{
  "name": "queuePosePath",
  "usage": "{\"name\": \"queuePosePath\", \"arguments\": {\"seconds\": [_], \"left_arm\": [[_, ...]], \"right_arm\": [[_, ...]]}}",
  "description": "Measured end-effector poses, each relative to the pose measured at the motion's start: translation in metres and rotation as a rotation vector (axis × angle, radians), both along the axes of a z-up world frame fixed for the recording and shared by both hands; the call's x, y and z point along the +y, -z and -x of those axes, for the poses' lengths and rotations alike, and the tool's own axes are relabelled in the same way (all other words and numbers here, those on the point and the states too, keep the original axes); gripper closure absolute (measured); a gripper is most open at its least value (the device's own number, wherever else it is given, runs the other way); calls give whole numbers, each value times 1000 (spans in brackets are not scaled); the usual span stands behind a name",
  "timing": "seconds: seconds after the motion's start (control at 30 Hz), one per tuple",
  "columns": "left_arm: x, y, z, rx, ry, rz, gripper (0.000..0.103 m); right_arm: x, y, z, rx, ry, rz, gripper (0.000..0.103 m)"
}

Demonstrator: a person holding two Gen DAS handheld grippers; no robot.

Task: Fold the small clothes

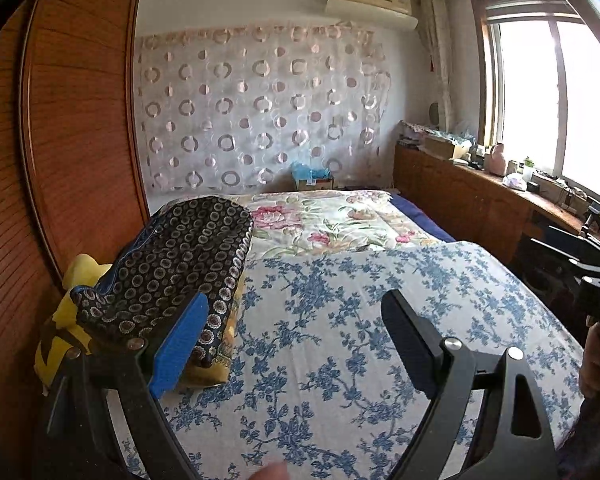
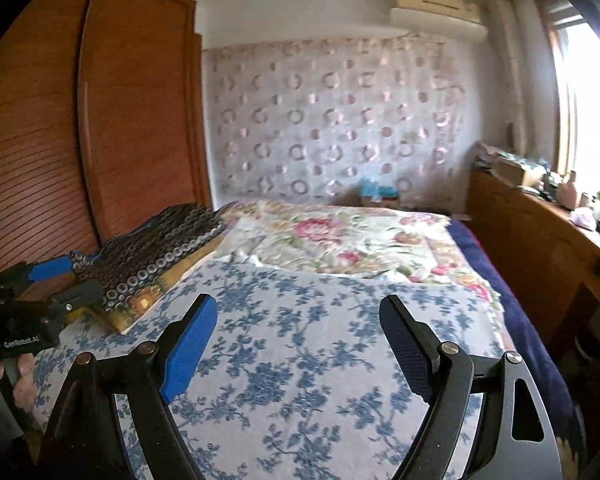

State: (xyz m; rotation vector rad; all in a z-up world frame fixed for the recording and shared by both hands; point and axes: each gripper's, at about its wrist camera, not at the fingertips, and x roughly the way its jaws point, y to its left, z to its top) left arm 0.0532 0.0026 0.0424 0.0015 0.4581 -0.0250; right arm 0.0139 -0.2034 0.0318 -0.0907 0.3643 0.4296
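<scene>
A folded dark garment with a ring pattern (image 1: pixel 172 264) lies on top of a small stack at the bed's left side, over yellow cloth (image 1: pixel 60 344). My left gripper (image 1: pixel 296 300) is open and holds nothing. Its blue pad (image 1: pixel 180 344) stands close against the stack's near right edge; I cannot tell whether it touches. The right wrist view shows the same stack (image 2: pixel 156 260) at the left. My right gripper (image 2: pixel 299 302) is open and empty above the blue-flowered sheet (image 2: pixel 300 360).
A wooden wardrobe (image 1: pixel 72 140) runs along the left of the bed. A rose-patterned quilt (image 1: pixel 332 220) covers the far half. A cluttered wooden counter (image 1: pixel 480 184) stands under the window at the right. A hand (image 2: pixel 4 384) grips the left tool.
</scene>
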Motion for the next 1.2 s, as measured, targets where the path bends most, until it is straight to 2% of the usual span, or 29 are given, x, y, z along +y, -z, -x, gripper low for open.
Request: {"name": "queuePosePath", "arguments": {"seconds": [0.37, 1.2], "left_arm": [[-6, -5, 3, -9, 7, -4, 14], [-2, -5, 6, -14, -7, 5, 14]], "right_arm": [[20, 14, 3, -23, 45, -6, 18], [13, 17, 1, -23, 38, -9, 18]]}}
